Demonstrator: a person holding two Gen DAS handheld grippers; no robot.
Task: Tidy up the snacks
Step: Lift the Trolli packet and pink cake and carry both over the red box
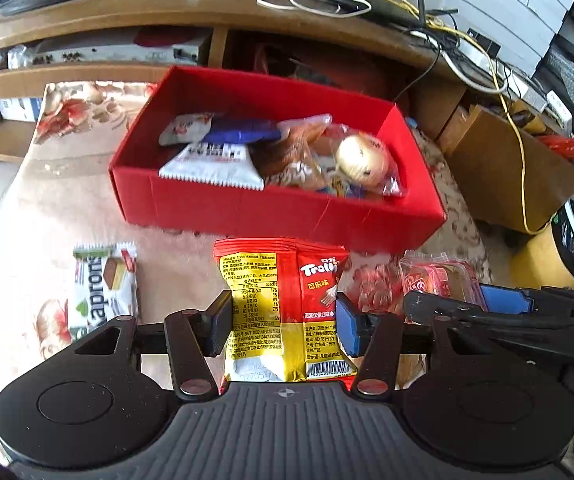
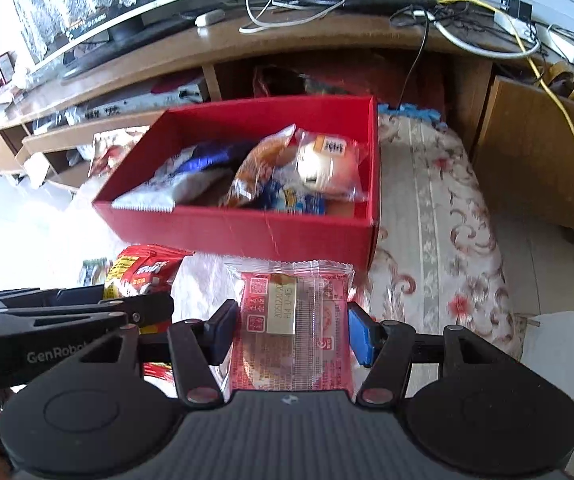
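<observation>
While pinching two snacks, seemed partway through the job. Spotted a wafer pack (image 1: pixel 103 284) lying far left on the cloth (image 2: pixel 427 220). Held the Trolli bag (image 1: pixel 283 304) squeezed in the left gripper (image 1: pixel 285 326) jaws, and the pink cake pack (image 2: pixel 295 304) squeezed in the right gripper (image 2: pixel 291 334) jaws. Needed next to lift both over the red box (image 1: pixel 267 208) near wall and drop them in. Had open room above and bare cloth to the right.

I'm facing a long wooden stand (image 2: pixel 223 46) carrying a monitor (image 2: pixel 99 8) and tangled cables (image 1: pixel 439 32) (one yellow); daylight is washing out the pale tiled floor (image 2: pixel 15 220) at left.
</observation>
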